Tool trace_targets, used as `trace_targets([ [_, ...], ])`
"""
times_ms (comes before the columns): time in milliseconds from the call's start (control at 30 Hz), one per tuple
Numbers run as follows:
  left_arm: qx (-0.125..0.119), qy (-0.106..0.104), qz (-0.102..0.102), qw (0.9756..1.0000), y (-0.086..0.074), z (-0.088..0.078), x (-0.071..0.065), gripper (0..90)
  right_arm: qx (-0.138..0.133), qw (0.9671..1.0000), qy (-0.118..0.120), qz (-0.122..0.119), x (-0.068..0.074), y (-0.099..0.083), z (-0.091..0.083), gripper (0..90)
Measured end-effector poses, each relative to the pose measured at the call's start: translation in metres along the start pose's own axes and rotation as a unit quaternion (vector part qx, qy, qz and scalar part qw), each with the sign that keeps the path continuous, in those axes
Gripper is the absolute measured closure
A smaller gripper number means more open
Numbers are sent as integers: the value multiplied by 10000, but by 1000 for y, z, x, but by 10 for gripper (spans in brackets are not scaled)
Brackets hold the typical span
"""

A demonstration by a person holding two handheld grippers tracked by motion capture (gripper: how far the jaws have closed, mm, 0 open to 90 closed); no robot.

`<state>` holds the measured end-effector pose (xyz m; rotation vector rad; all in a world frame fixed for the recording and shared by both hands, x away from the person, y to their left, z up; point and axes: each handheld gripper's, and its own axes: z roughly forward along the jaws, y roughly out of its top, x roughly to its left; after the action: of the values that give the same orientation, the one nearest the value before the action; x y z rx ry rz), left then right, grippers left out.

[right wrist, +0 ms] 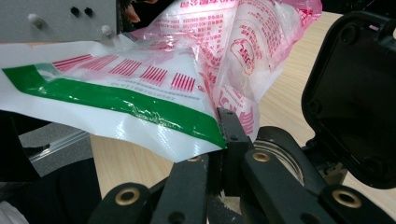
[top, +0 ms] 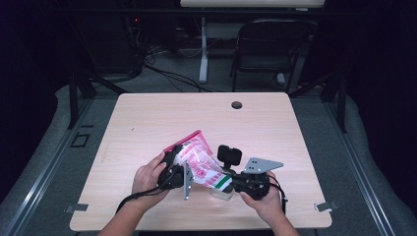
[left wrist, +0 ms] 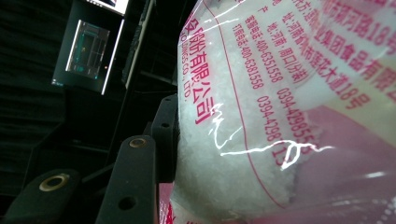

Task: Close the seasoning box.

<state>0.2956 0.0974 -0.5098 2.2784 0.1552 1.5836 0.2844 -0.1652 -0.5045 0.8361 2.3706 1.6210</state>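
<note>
Gripping bag (top: 199,162) between both jaws, jar (top: 222,191) beneath, black lid (top: 229,156) beside.

bag (top: 199,160): clear, pink print, green stripe | table (top: 147,118): light wood

- Clear plastic bag (top: 199,162) with pink-red print and a green stripe, holding white grains, is lifted tilted above the worktop.
- Glass jar (top: 222,191), apparently open-mouthed, stands on the worktop just under the bag's lower corner.
</note>
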Motion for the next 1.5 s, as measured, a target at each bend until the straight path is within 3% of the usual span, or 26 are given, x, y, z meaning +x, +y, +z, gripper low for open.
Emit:
trace_targets([
  [667, 2, 109, 177, 9998, 3, -1, -2, 614, 164, 9998, -16, 81, -4, -7, 3, 896],
  [1500, -21, 410, 592, 9974, 11, -7, 3, 623, 207, 9997, -90, 134, -5, -11, 6, 894],
])
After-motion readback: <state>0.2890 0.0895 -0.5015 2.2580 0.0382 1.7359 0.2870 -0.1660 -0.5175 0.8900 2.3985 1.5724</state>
